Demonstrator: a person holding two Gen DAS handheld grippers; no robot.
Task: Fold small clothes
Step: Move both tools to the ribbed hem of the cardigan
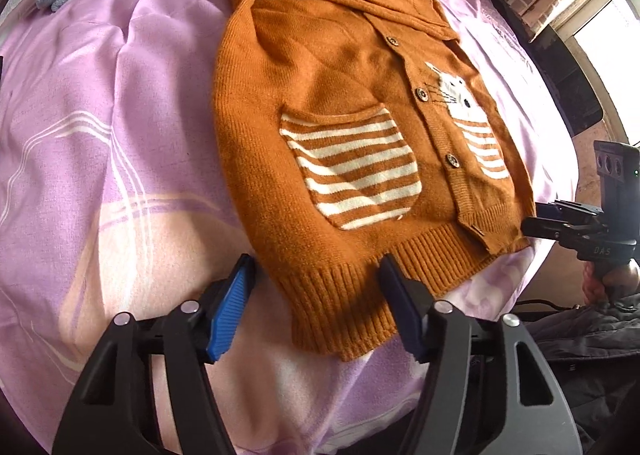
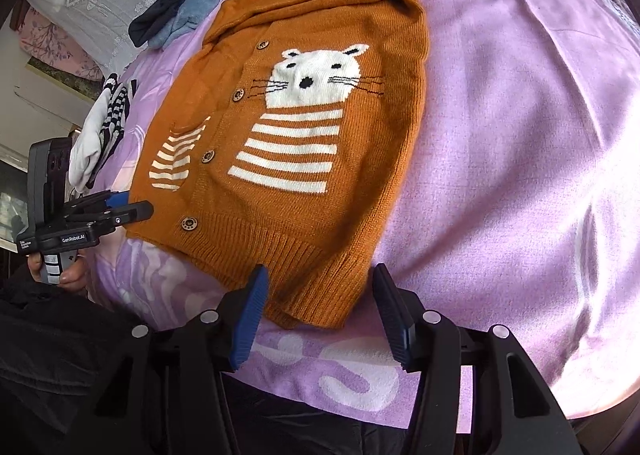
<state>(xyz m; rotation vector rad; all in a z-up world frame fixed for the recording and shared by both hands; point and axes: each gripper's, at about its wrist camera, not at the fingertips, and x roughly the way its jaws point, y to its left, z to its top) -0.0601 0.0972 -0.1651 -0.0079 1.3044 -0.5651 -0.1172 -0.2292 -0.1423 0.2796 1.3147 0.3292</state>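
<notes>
The orange cardigan (image 2: pixel 304 127) lies flat on the purple bedsheet (image 2: pixel 520 135), hem toward both tools. The left tool (image 1: pixel 316 303) and right tool (image 2: pixel 320 311) stand part open, each straddling the hem, gripping nothing. Blue and dark clothes (image 2: pixel 180 7) and a striped garment (image 2: pixel 104 123) lie beyond, clear of it.

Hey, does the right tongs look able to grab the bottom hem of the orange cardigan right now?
Probably yes: the right tongs stand open with the cardigan's ribbed hem between the pads, and nothing covers that corner on the purple sheet.
</notes>
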